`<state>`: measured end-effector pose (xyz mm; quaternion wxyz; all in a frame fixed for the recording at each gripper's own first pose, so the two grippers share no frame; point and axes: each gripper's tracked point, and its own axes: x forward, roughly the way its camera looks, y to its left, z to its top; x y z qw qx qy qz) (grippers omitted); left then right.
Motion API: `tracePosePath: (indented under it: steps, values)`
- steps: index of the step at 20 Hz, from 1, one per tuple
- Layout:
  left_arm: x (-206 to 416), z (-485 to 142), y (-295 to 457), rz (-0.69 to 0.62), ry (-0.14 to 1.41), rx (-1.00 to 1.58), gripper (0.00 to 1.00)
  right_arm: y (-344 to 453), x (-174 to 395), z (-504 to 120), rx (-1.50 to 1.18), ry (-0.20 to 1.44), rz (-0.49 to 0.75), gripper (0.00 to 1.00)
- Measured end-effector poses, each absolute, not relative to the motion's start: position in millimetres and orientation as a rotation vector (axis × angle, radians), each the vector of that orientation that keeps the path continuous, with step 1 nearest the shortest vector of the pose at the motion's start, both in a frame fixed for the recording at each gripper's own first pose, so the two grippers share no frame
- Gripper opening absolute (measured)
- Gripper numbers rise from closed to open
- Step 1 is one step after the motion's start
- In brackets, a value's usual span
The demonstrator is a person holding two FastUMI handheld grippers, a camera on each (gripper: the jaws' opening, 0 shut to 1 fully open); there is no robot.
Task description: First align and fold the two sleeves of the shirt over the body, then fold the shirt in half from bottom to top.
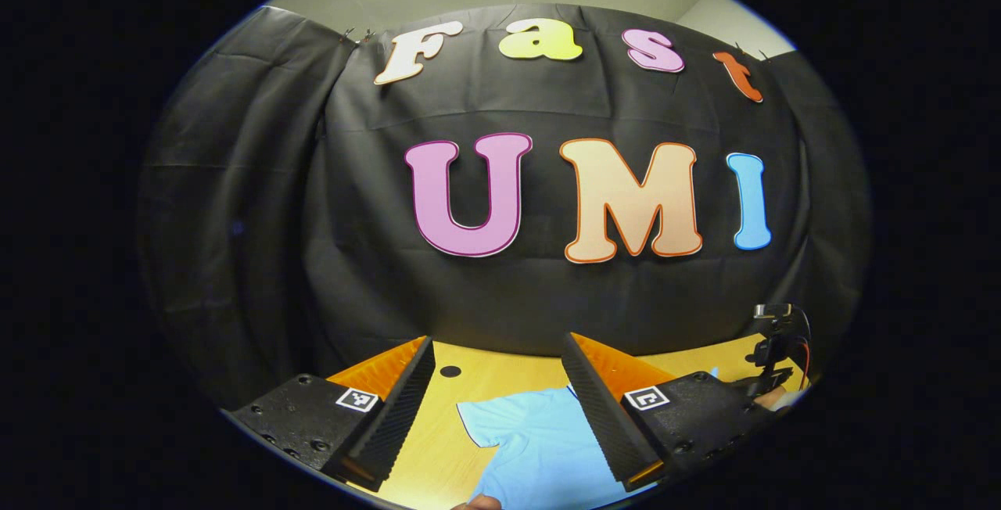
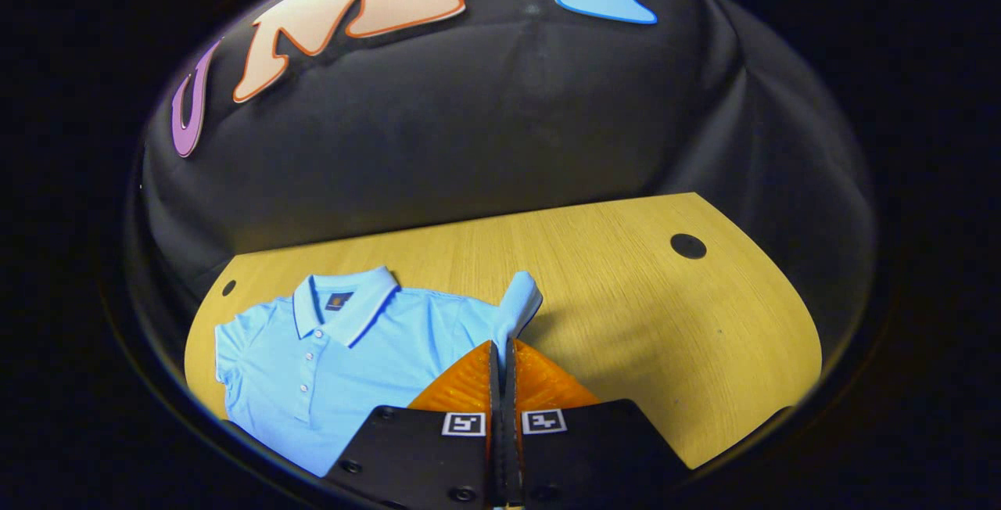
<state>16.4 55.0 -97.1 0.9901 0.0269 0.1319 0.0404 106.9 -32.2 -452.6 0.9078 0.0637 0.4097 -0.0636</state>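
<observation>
In the left gripper view the left gripper point(image 1: 498, 353) hangs above the table point(image 1: 500, 373) with its fingers spread wide and nothing between them; below the gap lies the shirt point(image 1: 539, 447), one sleeve point(image 1: 489, 420) flat on the wood; at the far right of that view the other gripper point(image 1: 774, 353) shows. In the right gripper view the shirt point(image 2: 344, 353) lies collar point(image 2: 344, 303) up on the table's point(image 2: 626, 291) left part; the right gripper point(image 2: 502, 353) is pinched together on the lifted sleeve point(image 2: 520, 303), both fingers pressing the cloth.
</observation>
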Motion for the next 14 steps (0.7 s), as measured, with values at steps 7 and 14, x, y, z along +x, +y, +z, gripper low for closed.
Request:
tracePosePath:
  steps: [7,14]
  values:
    - [14.6,-99.0,85.6,0.076,0.277,0.074,0.98,35.4,114.5,-453.4,0.162,0.841,-0.06,0.03]
    - [8.9,-115.0,122.0,0.095,0.322,0.083,0.98,85.1,98.3,-485.3,0.152,0.925,-0.009,0.03]
